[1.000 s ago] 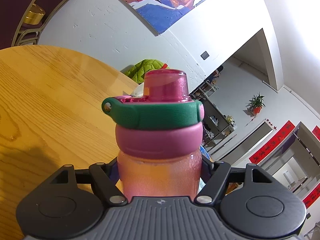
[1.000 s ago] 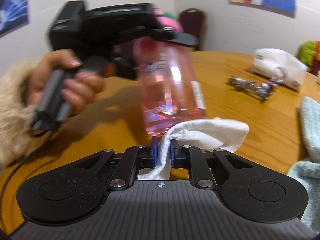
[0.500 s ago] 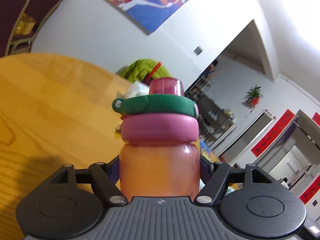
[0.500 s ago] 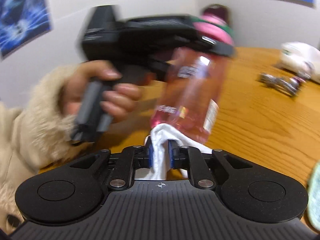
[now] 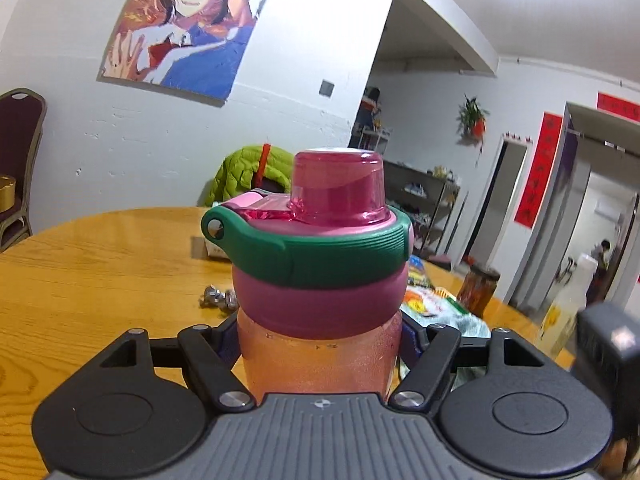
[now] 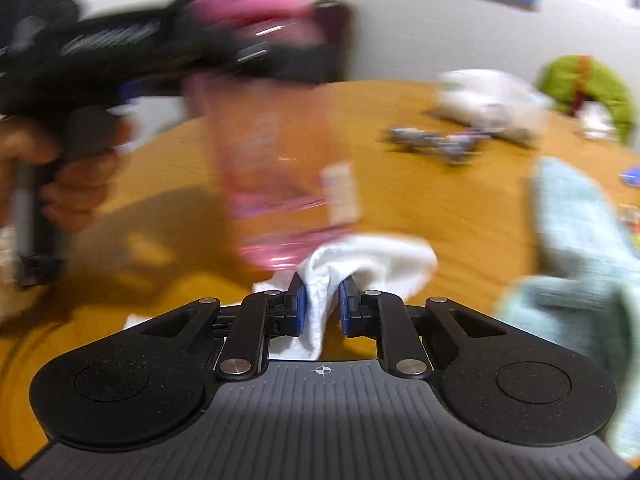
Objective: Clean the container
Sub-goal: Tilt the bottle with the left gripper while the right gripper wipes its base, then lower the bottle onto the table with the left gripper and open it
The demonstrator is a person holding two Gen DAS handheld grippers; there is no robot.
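Observation:
My left gripper (image 5: 320, 344) is shut on a translucent pink water bottle (image 5: 320, 356) with a pink lid and a green strap, gripped just below the lid. In the right wrist view the bottle (image 6: 276, 168) hangs upright above the round wooden table (image 6: 440, 200), blurred by motion. My right gripper (image 6: 322, 304) is shut on a white cloth (image 6: 360, 264), which touches the bottle's bottom edge.
A light blue towel (image 6: 576, 248) lies at the right. Small metal pieces (image 6: 436, 140) and a white bag (image 6: 488, 92) lie further back. A green jacket (image 5: 248, 176), snack packets (image 5: 424, 300) and a jar (image 5: 478, 288) stand across the table.
The left gripper has tilted the bottle back to upright and swung it right. The right gripper with the cloth has shifted right, staying at the bottle's base.

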